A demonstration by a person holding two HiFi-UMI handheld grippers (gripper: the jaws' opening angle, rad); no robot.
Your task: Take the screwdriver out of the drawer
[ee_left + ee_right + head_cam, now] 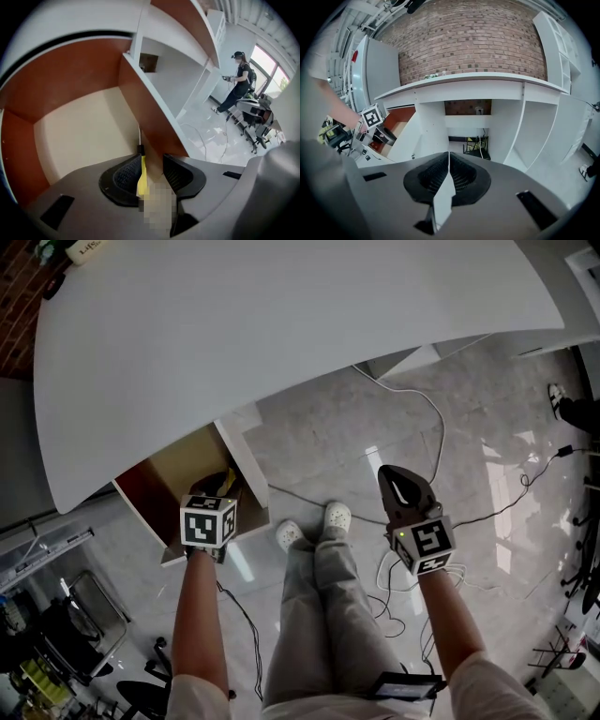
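Beneath the broad white curved desk top (pixel 281 324), in the head view, the open drawer with brown wooden walls and a pale beige floor (pixel 150 486) is entered by the left gripper (pixel 217 488), its marker cube over the drawer's front corner. The right gripper (pixel 401 486) is held well apart over the tiled floor. From the left gripper view, the jaws are seen standing apart. The slim screwdriver with a yellow handle, black collar and thin metal shaft (pixel 142 174) is found between them, inside the drawer, close along the brown side wall. It lies just beside the left-hand pad while the other pad is apart from it, so no grip is judged to be made yet. The jaws should be centred on the yellow handle, kept off the side wall, and closed firmly before anything is lifted. The lift is best made straight up, so that the shaft is not caught on the wall. From the right gripper view, those jaws are seen pressed together on nothing, and that gripper is best kept clear.
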